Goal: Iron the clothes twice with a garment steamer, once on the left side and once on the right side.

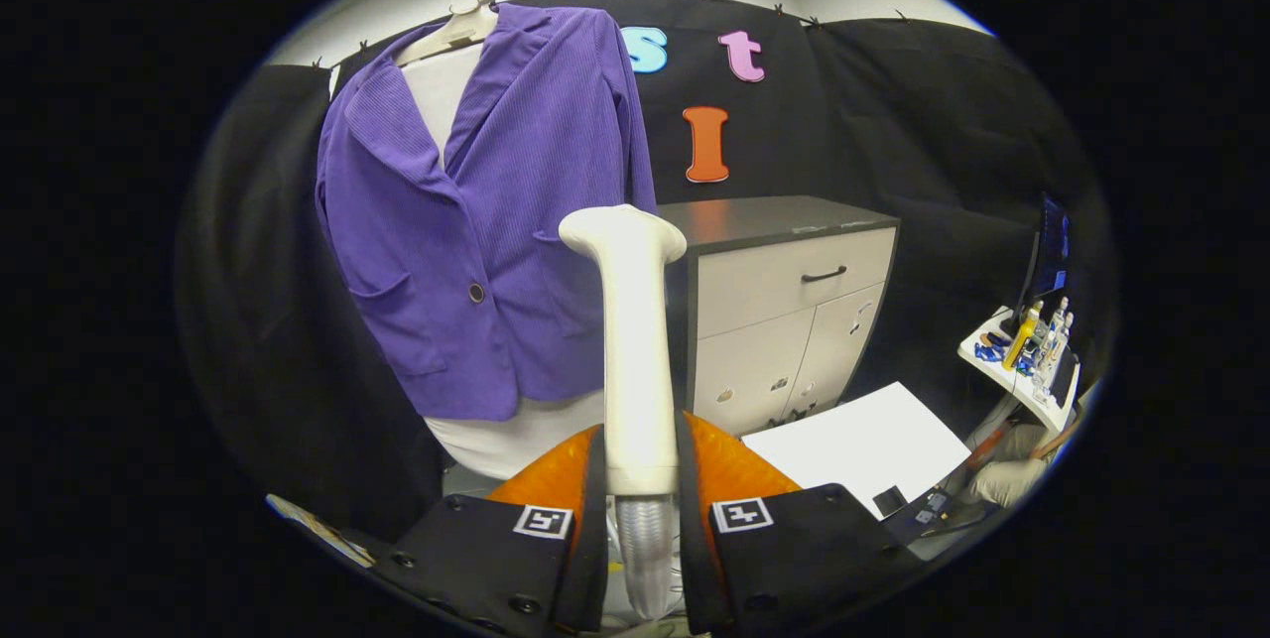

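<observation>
A purple jacket (pixel 491 211) hangs over a white garment on a pale hanger (pixel 451 31) against the black booth wall. My gripper (pixel 640 479) is shut on the white garment steamer (pixel 633 340), both fingers pressing its handle just above the ribbed hose (pixel 645 549). The steamer stands upright between the fingers, its head level with the jacket's right pocket and a short way in front of the cloth. Whether the head touches the jacket I cannot tell.
A cabinet (pixel 784 311) with a dark top, a drawer and two doors stands right of the jacket. A white sheet (pixel 858 445) lies on the floor ahead of it. Farther right are a small white shelf (pixel 1022 370) with bottles and a gloved hand (pixel 1007 479).
</observation>
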`<state>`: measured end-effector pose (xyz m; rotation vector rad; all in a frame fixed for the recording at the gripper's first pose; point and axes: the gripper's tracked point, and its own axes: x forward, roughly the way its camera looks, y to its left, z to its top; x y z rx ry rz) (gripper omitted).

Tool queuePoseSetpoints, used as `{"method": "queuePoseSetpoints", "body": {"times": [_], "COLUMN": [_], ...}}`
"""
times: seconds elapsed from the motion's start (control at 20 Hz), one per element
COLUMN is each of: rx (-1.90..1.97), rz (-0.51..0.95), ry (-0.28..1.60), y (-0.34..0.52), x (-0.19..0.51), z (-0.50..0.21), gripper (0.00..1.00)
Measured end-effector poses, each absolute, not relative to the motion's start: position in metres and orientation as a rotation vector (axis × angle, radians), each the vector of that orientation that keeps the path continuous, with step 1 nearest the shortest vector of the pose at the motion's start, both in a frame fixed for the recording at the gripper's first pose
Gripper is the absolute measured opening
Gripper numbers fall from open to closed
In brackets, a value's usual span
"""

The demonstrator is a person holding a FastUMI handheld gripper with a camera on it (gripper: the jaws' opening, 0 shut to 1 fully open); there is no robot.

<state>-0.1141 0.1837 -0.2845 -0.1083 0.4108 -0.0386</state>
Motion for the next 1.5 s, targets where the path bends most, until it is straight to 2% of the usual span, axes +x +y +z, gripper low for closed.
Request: {"method": "queuePoseSetpoints", "body": {"times": [0.75,1.15,1.5], "rx": [-0.187,-0.217,-0.254], "rz": [0.128,0.248,0.285], "ry": [0.171,0.124,0.168], "y": [0.300,0.371,0.399], "x": [-0.110,-0.103,-0.090], "z": [-0.158,-0.149,-0.180], "gripper": [0.38,0.38,0.38]}}
